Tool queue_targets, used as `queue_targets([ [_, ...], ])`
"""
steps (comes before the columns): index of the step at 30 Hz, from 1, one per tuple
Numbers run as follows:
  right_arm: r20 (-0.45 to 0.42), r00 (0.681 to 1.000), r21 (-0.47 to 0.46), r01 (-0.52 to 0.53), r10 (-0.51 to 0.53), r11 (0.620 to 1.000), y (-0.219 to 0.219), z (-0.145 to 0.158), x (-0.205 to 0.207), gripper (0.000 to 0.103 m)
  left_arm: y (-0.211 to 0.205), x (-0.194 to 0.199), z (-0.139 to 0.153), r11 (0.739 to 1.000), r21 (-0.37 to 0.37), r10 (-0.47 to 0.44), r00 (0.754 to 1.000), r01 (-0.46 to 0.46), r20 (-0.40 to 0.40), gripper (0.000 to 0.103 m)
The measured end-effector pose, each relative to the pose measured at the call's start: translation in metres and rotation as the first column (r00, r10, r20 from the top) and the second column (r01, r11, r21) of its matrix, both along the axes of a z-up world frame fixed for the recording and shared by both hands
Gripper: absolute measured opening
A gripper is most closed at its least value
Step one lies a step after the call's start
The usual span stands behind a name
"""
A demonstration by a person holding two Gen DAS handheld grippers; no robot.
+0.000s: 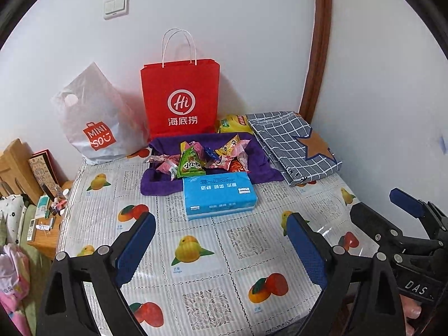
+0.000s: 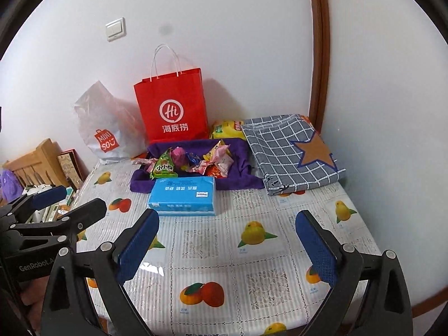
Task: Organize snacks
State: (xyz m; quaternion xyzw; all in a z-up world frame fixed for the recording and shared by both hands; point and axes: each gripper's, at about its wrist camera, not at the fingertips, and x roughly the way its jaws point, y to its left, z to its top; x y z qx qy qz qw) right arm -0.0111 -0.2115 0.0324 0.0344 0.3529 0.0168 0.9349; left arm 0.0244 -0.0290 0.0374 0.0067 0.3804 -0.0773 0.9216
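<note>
A pile of small wrapped snacks (image 1: 207, 158) (image 2: 193, 162), with a green triangular pack (image 1: 189, 165) in front, lies on a purple cloth (image 1: 263, 165) (image 2: 240, 179) at the back of the table. A yellow snack bag (image 1: 232, 123) (image 2: 226, 128) lies behind the cloth. My left gripper (image 1: 221, 249) is open and empty over the near table. It also shows at the left of the right wrist view (image 2: 70, 201). My right gripper (image 2: 226, 246) is open and empty beside it. It shows at the right of the left wrist view (image 1: 383, 207).
A blue tissue pack (image 1: 218, 196) (image 2: 182, 196) lies in front of the cloth. A red paper bag (image 1: 180, 98) (image 2: 172, 106) and a white Miniso plastic bag (image 1: 95, 123) (image 2: 106, 128) stand against the wall. A folded checked cloth (image 1: 294, 145) (image 2: 291, 151) lies at the back right. A cluttered low cabinet (image 1: 42, 215) stands left of the table.
</note>
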Motion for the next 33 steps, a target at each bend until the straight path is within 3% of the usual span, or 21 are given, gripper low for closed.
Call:
queue_targets([
  [33,0.020,0.999,-0.005,-0.025,0.026,1.000,0.011,0.004,-0.011,0.097,0.006,-0.006,0.003,0.999,0.001,0.032,0.999,-0.032,0.004,0.095],
])
